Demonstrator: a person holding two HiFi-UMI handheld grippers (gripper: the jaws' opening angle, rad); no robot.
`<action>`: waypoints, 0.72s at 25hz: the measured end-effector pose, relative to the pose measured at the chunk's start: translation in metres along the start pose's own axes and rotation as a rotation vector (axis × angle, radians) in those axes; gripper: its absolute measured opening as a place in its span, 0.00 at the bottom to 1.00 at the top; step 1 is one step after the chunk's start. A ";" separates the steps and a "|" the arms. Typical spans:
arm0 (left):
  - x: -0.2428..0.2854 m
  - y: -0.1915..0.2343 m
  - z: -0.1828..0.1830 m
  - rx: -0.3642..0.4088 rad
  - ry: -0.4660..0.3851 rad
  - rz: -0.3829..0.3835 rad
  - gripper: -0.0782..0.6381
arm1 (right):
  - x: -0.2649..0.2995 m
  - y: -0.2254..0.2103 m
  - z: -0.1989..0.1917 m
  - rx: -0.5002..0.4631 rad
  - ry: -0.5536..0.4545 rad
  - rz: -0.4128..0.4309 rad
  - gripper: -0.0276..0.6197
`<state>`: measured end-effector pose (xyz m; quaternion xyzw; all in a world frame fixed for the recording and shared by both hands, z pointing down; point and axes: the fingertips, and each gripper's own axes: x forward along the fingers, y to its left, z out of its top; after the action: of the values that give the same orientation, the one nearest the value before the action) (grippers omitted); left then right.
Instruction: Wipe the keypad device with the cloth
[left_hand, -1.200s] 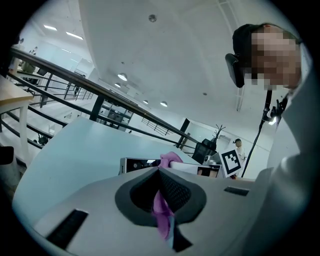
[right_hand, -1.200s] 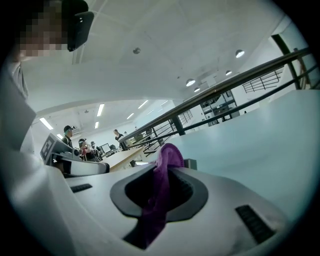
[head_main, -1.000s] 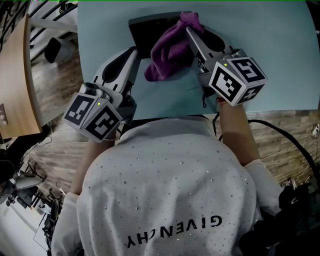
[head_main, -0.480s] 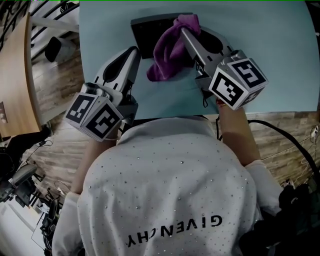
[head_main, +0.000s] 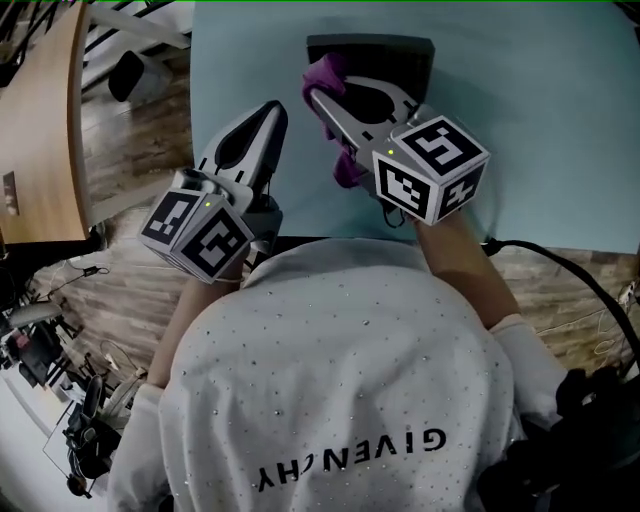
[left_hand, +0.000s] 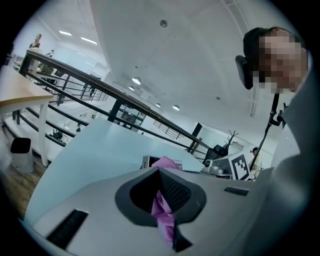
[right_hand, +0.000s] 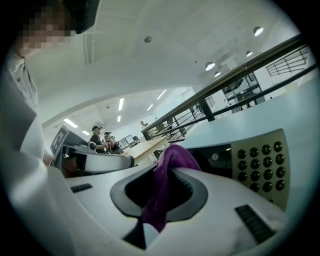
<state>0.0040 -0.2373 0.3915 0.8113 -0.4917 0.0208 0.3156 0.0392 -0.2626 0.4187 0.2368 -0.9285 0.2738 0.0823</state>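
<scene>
The left gripper (head_main: 277, 108) hangs over the near left part of the pale blue bench (head_main: 240, 60) with its jaws closed together. A purple strip shows in the slot behind their tips, and I cannot tell whether it is pinched there. Just to its right, the right gripper (head_main: 313, 92) is clenched on the purple cloth (head_main: 345, 165). The cloth bunches at the tips against the left end of the dark keypad device (head_main: 400, 52) and dangles below the jaws.
</scene>
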 end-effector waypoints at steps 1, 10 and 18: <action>-0.002 0.001 0.000 -0.001 -0.002 0.002 0.11 | 0.004 0.001 -0.003 0.004 0.011 0.001 0.12; -0.003 0.008 -0.002 0.002 0.016 -0.009 0.11 | 0.009 -0.010 -0.021 0.071 0.066 -0.014 0.12; 0.023 -0.002 0.004 0.032 0.037 -0.075 0.11 | -0.016 -0.050 -0.007 0.134 -0.004 -0.112 0.12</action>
<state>0.0163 -0.2570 0.3958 0.8336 -0.4546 0.0316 0.3121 0.0776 -0.2895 0.4440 0.2941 -0.8934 0.3301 0.0799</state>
